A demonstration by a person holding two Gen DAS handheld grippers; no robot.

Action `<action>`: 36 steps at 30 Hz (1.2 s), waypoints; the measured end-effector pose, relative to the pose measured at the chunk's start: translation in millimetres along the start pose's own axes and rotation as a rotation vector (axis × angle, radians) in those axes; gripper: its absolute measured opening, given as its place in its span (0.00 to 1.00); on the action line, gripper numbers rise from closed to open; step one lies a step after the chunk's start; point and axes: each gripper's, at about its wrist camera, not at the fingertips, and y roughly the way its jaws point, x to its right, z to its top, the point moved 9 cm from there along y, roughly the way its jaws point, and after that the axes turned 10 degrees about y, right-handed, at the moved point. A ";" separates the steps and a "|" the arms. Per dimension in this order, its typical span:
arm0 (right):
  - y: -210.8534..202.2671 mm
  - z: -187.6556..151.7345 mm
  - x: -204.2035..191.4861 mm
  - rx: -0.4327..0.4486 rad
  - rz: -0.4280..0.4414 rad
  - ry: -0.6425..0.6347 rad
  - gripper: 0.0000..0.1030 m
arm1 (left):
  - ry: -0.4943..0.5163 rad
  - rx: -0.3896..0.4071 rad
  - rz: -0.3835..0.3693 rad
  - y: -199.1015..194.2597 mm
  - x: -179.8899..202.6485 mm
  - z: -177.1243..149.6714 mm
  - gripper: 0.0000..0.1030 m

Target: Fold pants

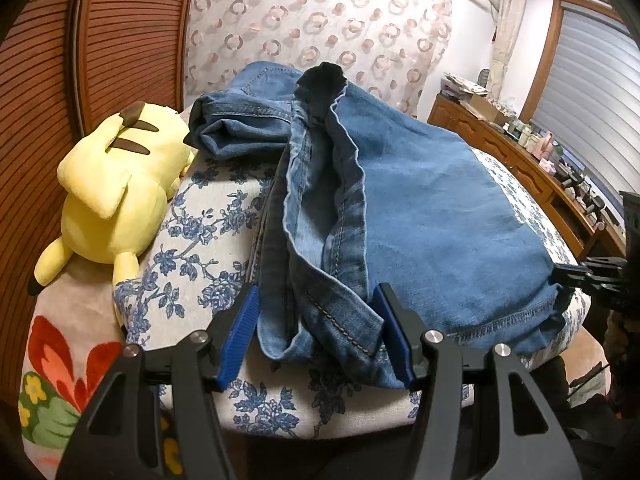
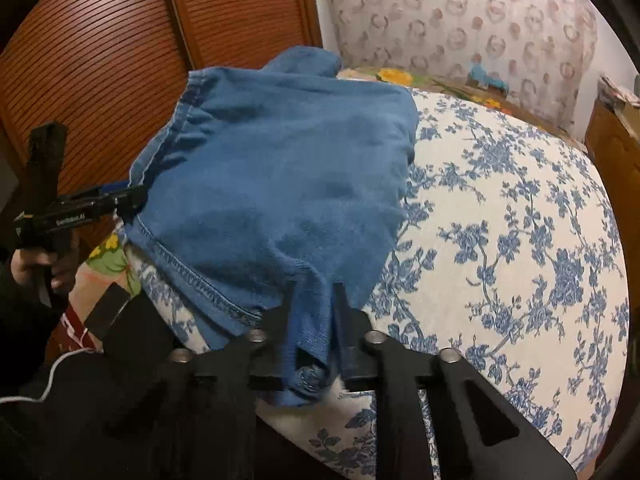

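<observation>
Jeans (image 1: 432,216) lie part-folded on the floral bedsheet (image 2: 520,208), waistband end bunched toward the far wall; left hand-held gripper (image 1: 318,332) holds its blue pads (image 1: 244,320) apart, a crumpled leg hem sitting between them (whether they press on it I cannot tell); right hand-held gripper (image 2: 314,308) is clamped on a fold of denim at the near hem corner; yellow plush toy (image 1: 116,188) rests beside the jeans.
</observation>
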 end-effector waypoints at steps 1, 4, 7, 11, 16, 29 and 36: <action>-4.0 -2.0 -1.1 -0.001 0.010 0.003 0.01 | -0.001 0.005 0.001 -0.9 0.2 0.3 0.56; -24.3 -9.9 -7.8 0.019 0.025 -0.003 0.00 | -0.005 0.014 0.008 -2.5 0.0 -0.7 0.56; -23.2 -26.8 -7.9 -0.010 0.005 -0.021 0.00 | -0.006 0.013 0.006 -1.7 -0.1 -3.1 0.56; -17.8 -32.6 -1.1 -0.018 0.019 0.023 0.00 | -0.012 0.012 0.007 -1.7 -2.0 -5.3 0.56; -27.8 -19.5 -1.7 0.023 0.029 0.040 0.02 | 0.010 0.026 0.055 -10.3 -7.8 -1.8 0.56; -9.4 28.1 26.6 0.113 -0.014 0.134 0.48 | 0.008 0.053 0.127 -23.8 -30.1 7.1 0.56; 20.2 28.7 31.8 0.070 -0.011 0.180 0.48 | 0.060 0.124 0.094 -37.8 -4.2 36.2 0.56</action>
